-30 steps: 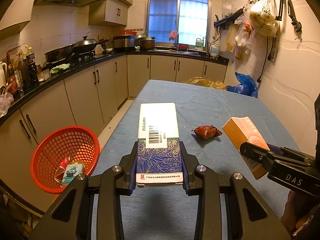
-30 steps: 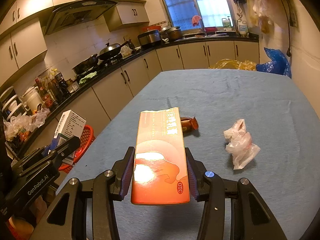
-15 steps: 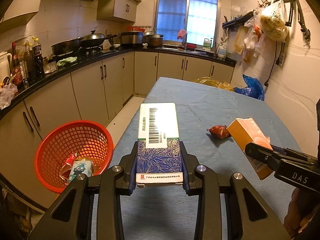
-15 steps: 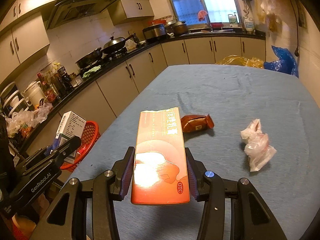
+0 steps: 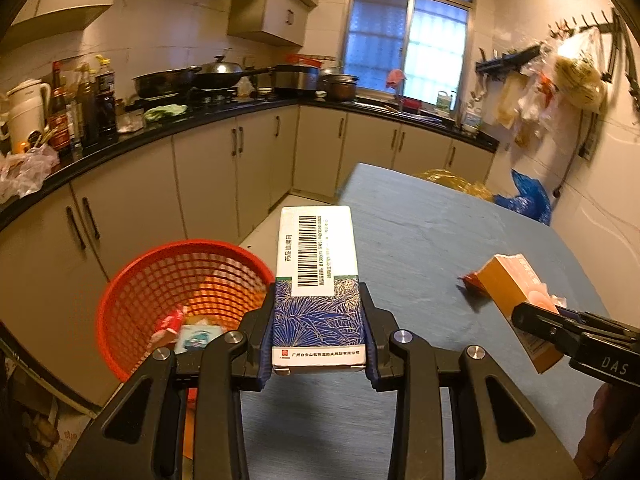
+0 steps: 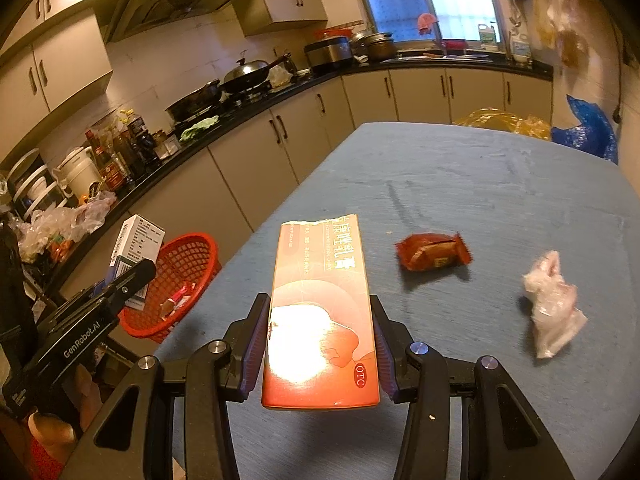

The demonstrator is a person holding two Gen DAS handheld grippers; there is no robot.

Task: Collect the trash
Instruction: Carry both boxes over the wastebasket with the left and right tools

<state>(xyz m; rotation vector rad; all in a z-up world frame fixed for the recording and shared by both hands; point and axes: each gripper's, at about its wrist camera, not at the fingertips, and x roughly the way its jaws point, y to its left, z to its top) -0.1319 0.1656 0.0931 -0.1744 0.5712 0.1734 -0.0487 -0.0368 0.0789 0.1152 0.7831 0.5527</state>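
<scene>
— Kitchen, blue desk [image 6: 500, 184]. Where's the trash?
— Left gripper [image 5: 318, 344]: fingers clamped on a blue-white box [image 5: 318, 280], beside the red basket [image 5: 140, 280] off the desk's edge. Right gripper [image 6: 320, 356]: fingers gripping an orange box [image 6: 320, 312].
— On the desk?
— A red wrapper [image 6: 432, 251] and crumpled plastic bag [image 6: 554, 304], apart.

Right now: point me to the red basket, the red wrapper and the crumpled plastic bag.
red basket [image 5: 168, 280], left wrist view, inner mesh wall.
red wrapper [image 6: 434, 251], right wrist view, middle of the packet.
plastic bag [image 6: 554, 306], right wrist view, centre of the crumple.
</scene>
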